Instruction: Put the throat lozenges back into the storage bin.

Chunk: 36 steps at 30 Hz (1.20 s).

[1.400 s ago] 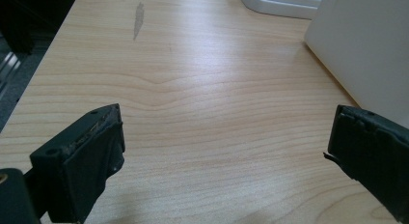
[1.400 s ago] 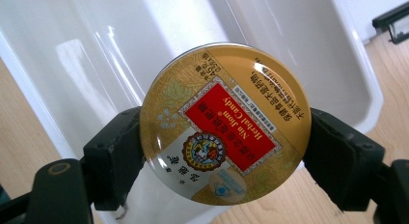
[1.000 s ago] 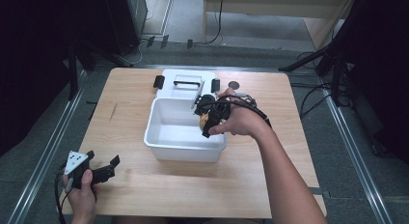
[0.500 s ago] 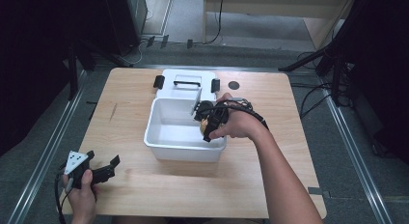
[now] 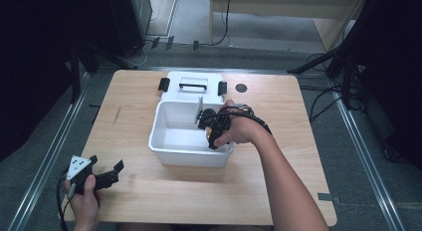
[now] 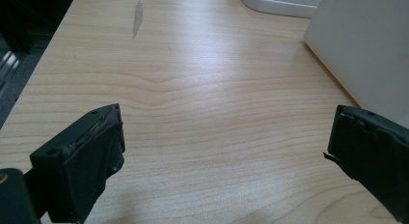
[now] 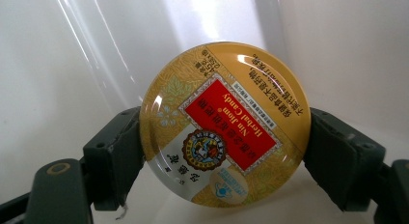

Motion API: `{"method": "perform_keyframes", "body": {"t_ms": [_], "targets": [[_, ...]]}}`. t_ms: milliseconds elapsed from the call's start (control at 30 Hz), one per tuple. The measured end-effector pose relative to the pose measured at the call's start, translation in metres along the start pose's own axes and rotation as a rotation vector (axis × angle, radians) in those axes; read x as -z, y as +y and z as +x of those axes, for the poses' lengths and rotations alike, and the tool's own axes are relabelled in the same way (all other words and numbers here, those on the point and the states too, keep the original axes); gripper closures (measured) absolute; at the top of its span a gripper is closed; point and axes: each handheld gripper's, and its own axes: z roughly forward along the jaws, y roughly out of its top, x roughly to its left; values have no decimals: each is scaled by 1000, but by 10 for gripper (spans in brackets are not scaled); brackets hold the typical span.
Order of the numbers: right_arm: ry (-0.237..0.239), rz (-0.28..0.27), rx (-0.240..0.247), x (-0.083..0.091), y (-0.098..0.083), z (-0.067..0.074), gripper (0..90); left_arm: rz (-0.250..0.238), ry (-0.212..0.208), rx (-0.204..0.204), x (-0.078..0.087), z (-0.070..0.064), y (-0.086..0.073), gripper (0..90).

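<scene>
Wooden tabletop (image 5: 259,191) carries a white plastic bin (image 5: 169,149); the right gripper (image 5: 213,134) reaches inside it, clamping a round herbal candy tin (image 7: 224,125), label upside down. Left gripper (image 6: 226,151) hovers wide apart near the table's front-left corner, the bin's lid (image 5: 191,86) behind.

Read "Nin Jiom Herbal Candy", printed upside down on the red label of the round yellow tin (image 7: 223,122); smaller print illegible.

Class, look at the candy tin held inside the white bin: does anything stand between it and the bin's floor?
Nothing visible does. The right hand-held gripper clamps the candy tin by its edges inside the white bin; behind it is bare white plastic.
</scene>
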Motion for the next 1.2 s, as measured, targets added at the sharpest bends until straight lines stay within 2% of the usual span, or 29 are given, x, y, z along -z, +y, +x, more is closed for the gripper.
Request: {"method": "perform_keyframes", "body": {"t_ms": [100, 233, 500, 733, 900, 967, 1200], "targets": [[-8, 21, -19, -2, 3, 0, 200, 1, -1, 0, 0, 0, 0, 1], [-19, 32, -12, -3, 4, 0, 201, 1, -2, 1, 0, 0, 0, 1], [-21, 22, -12, -1, 2, -1, 216, 2, -3, 2, 0, 0, 0, 1], [-13, -22, -16, 10, -1, -2, 251, 2, -2, 3, 0, 0, 0, 1], [9, -68, -69, 23, -4, -5, 298, 0, -1, 7, -1, 0, 0, 1], [23, -104, -96, 33, -7, -7, 321, -1, -2, 4, 0, 0, 0, 1], [28, -150, -109, 52, -18, -9, 359, 1, -2, 4, 0, 1, 0, 1]]}}
